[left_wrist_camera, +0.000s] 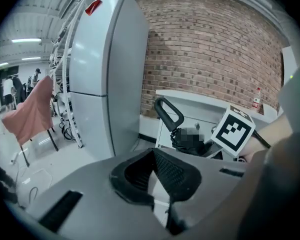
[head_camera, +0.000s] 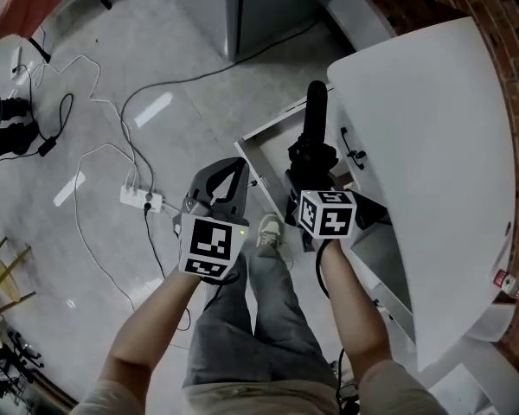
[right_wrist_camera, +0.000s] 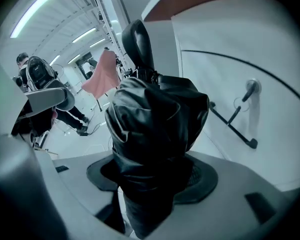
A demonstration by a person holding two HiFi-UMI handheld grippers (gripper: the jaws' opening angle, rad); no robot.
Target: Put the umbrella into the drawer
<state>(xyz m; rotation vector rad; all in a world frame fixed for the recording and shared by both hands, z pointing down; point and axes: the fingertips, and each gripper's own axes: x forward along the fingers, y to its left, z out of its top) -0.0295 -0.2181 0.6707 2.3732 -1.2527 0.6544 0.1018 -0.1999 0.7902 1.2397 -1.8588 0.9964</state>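
Observation:
A black folded umbrella stands between the jaws of my right gripper, which is shut on its bunched fabric. Its handle points away from me over the open white drawer of the white cabinet. In the right gripper view the umbrella fills the middle, pinched between the right gripper's pads. My left gripper hangs to the left of the drawer, jaws closed together and empty. In the left gripper view the left gripper's tips meet, with the umbrella handle beyond.
A power strip with trailing cables lies on the floor to the left. A tall grey cabinet stands behind the drawer. A pink cloth hangs on a chair. The person's legs and a shoe are between the grippers. A brick wall backs the cabinet.

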